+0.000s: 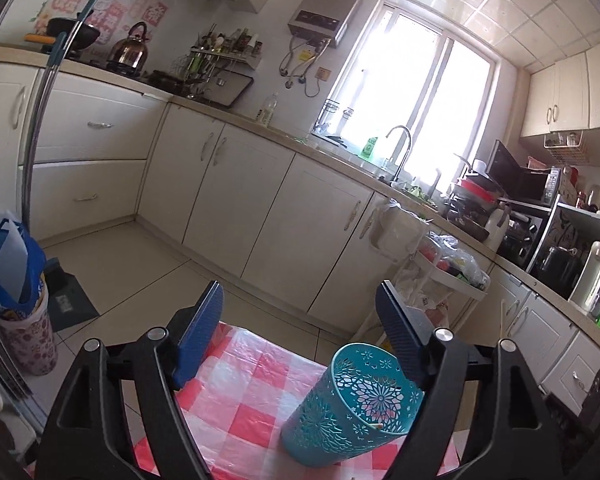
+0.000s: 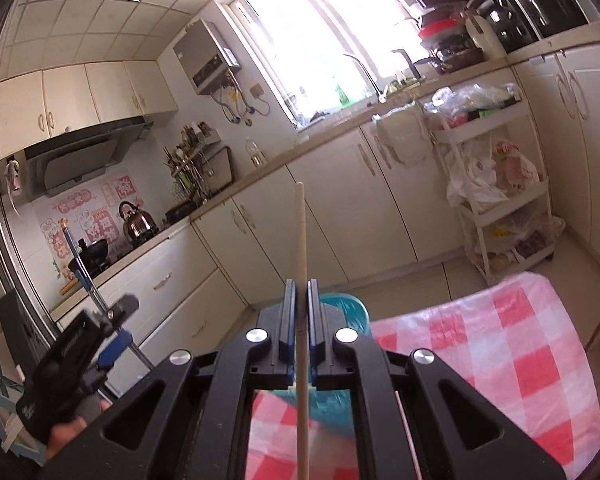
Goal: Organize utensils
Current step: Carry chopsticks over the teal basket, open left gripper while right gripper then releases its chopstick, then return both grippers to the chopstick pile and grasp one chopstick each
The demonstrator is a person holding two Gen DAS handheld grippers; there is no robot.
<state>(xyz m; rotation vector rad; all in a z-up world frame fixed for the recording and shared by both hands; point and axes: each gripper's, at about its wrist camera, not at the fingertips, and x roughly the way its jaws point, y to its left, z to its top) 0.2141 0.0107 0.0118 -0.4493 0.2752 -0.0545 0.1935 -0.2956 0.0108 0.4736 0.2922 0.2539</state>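
Note:
A teal cut-out utensil holder [image 1: 354, 404] stands on the red-and-white checked tablecloth [image 1: 236, 392]; something pale lies inside it near the bottom. My left gripper [image 1: 300, 312] is open and empty, with its right finger just above the holder's rim. My right gripper [image 2: 301, 292] is shut on a pale wooden chopstick [image 2: 300, 232] that points forward and up past the fingertips. The teal holder [image 2: 346, 308] shows just behind and under the right fingers, mostly hidden. The left gripper's body [image 2: 72, 364] shows at the lower left of the right wrist view.
White kitchen cabinets [image 1: 236, 184] run along the far wall with a sink and tap [image 1: 400, 148]. A white trolley with bags [image 2: 500, 184] stands right of the table [image 2: 500, 344]. A bin with a blue bag [image 1: 16, 280] and a mop pole [image 1: 40, 112] stand at left.

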